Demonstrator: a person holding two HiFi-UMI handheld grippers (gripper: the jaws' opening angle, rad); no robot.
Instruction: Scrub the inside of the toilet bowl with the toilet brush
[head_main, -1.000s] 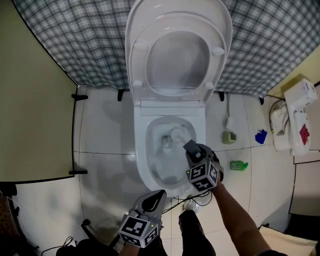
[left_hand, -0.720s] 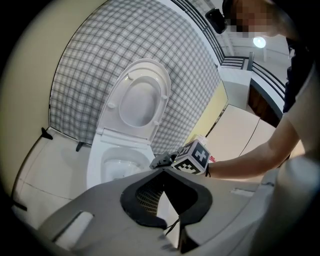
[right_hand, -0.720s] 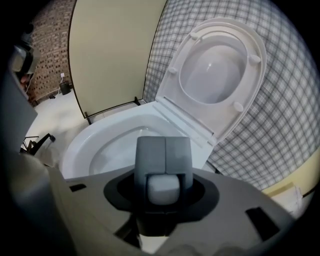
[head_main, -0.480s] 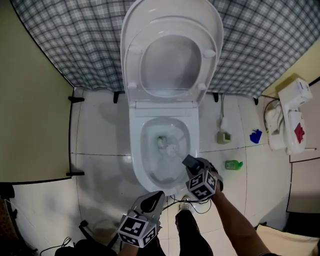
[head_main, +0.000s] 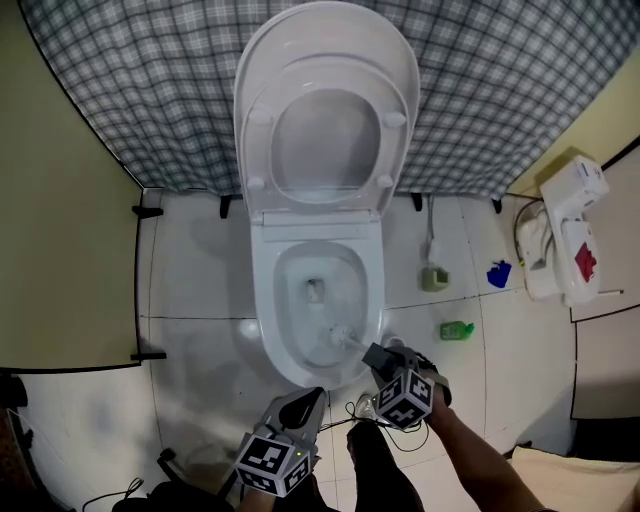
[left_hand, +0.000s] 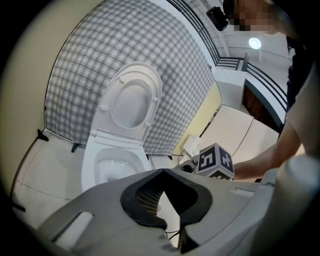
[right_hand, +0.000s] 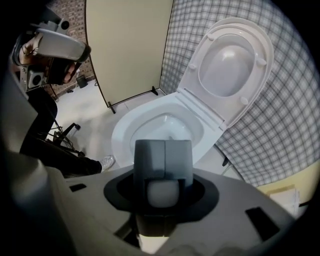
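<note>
The white toilet (head_main: 262, 300) stands with lid and seat (head_main: 320, 110) raised. The toilet brush's white head (head_main: 341, 332) lies inside the bowl against the front right wall. My right gripper (head_main: 380, 355) hangs over the bowl's front right rim, pointing steeply down, shut on the brush handle. In the right gripper view the jaws (right_hand: 164, 150) close round the pale handle (right_hand: 162, 192), with the bowl (right_hand: 150, 125) beyond. My left gripper (head_main: 305, 400) is held low in front of the toilet, shut and with nothing in it; in its own view the bowl (left_hand: 112, 165) is ahead.
A checked curtain (head_main: 120, 90) hangs behind the toilet and a beige partition (head_main: 60, 230) stands at the left. On the floor to the right are a small holder (head_main: 432, 277), a green bottle (head_main: 456, 329), a blue item (head_main: 497, 273) and a white unit (head_main: 565, 240).
My right gripper has drawn back towards the bowl's front edge, dragging the brush head from the middle of the bowl to its front right wall. The left gripper has hardly shifted.
</note>
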